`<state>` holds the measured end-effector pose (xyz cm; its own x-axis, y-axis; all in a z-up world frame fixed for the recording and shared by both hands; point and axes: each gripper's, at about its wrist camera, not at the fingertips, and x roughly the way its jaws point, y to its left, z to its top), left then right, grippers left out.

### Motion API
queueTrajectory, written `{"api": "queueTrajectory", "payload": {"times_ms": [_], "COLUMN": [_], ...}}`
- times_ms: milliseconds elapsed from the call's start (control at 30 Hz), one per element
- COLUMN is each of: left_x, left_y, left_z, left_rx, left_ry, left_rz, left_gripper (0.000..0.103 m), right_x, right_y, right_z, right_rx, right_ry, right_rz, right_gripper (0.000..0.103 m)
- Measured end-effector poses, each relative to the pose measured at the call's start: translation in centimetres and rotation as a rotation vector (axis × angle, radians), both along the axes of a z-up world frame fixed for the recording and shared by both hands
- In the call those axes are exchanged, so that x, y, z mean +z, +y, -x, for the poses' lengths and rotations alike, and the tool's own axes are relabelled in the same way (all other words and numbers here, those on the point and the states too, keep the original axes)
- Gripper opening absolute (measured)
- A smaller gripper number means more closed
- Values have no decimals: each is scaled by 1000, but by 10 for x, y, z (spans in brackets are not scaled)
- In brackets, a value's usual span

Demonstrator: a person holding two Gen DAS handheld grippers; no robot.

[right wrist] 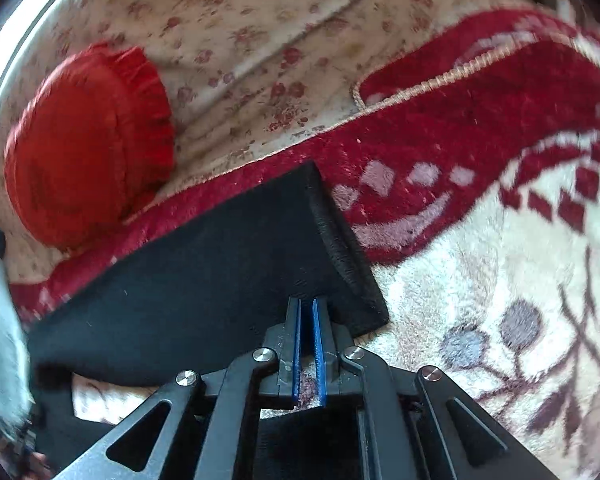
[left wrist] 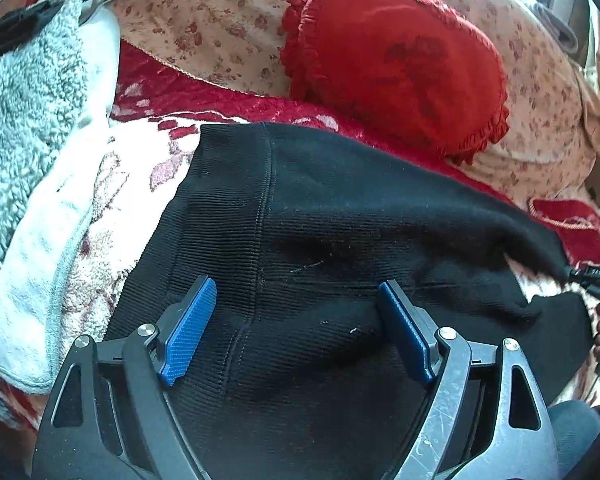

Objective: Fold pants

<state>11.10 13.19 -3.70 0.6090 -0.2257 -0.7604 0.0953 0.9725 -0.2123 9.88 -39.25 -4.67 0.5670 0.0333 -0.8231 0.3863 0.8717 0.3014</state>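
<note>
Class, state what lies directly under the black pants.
The black pants lie on a red-and-cream patterned blanket, visible around their edges. Whatever is beneath their middle is covered and cannot be seen.

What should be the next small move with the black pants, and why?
Probably close the left gripper on the black pants. Its jaws stand wide open over the waist part, holding nothing, while the right gripper looks shut on the fabric near the cuff edge. With both ends held, the pants could be lifted off the blanket and folded.
</note>
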Motion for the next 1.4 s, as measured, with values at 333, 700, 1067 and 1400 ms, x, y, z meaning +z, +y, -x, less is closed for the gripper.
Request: {"api": "queueTrajectory", "payload": {"times_ms": [333,700,1067,1400], "left_x": [-2,-4,-2,-1], "left_y": [-11,-13,-10,-11], "left_z": [0,-2,-2,-1], "left_rx": [31,33,3,5], "left_ry": [-11,2,15,21], "left_rz": [-97,-111,-95,-96], "left_gripper": [84,86,86,86], "right_x": [-6,-8,-9,-9], "right_y": [12,14,13,12], "right_z": [5,7,8,8], "right_rx": [41,60,49,51], "right_ry": [10,10,5,3], "right_rz": [170,200,174,170], "right_gripper": [5,5,5,5]}}
